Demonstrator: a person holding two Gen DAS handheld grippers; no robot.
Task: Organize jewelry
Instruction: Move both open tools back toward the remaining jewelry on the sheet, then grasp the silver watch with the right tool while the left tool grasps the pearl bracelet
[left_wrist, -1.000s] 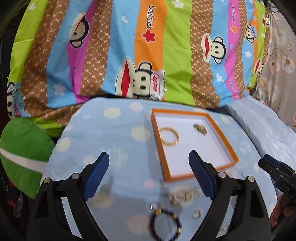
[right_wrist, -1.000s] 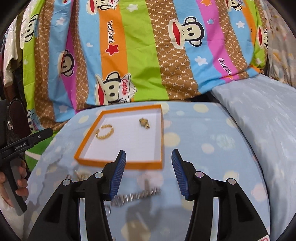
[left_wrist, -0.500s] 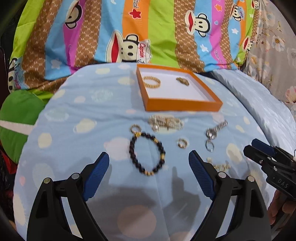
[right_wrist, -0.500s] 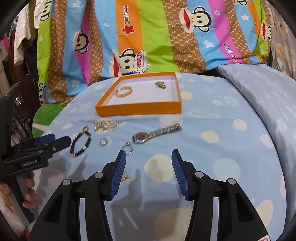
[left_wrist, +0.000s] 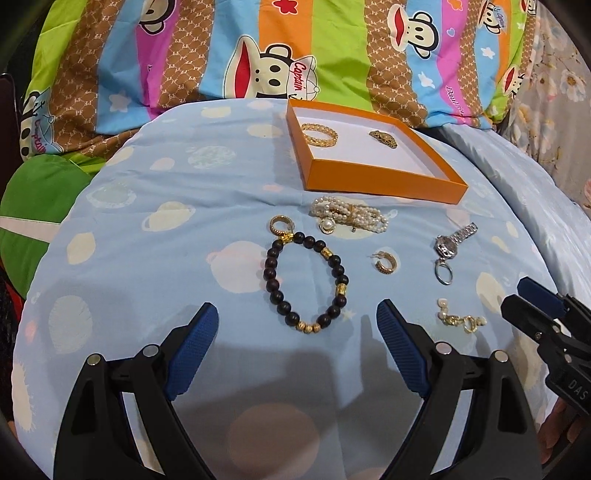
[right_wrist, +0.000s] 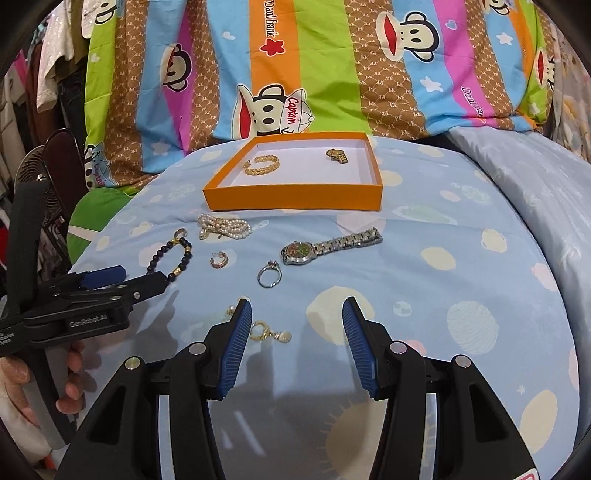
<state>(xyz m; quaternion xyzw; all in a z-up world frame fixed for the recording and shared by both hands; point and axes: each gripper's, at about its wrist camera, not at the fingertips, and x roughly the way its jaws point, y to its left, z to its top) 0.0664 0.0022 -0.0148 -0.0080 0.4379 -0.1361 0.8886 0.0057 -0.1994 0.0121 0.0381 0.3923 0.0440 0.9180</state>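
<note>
Orange cardboard walls frame the shallow tray (right_wrist: 293, 201) at upper centre of the right wrist view, where a gold bangle (right_wrist: 261, 165) and a gold watch (right_wrist: 337, 155) lie apart on its white floor. Below the tray's near wall, loose jewelry is spread over a pale blue bedsheet (right_wrist: 461, 266) printed with planets: a pearl bracelet (right_wrist: 223, 227) just beside the wall, a dark bead bracelet (left_wrist: 306, 284) at mid-frame of the left wrist view with a gold ring (left_wrist: 279, 224) touching its top, a gold hoop earring (left_wrist: 386, 261), a steel watch (right_wrist: 330, 246), a silver ring (right_wrist: 269, 277) and a pair of gold drop earrings (right_wrist: 266, 332).

Left hand-held gripper (left_wrist: 297, 332) hovers wide open and empty, its blue pads (left_wrist: 192, 350) straddling the lower arc of the bead bracelet without touching it. Right hand-held gripper (right_wrist: 297, 332) is likewise open and empty, the drop earrings just beside its left pad (right_wrist: 236, 347).

Open sheet runs across the right half of the right wrist view and the left half of the left wrist view. A striped cartoon-monkey quilt (right_wrist: 314, 66) rises behind the tray's far edge, and a green cushion (left_wrist: 40, 199) sits at the sheet's left edge.
</note>
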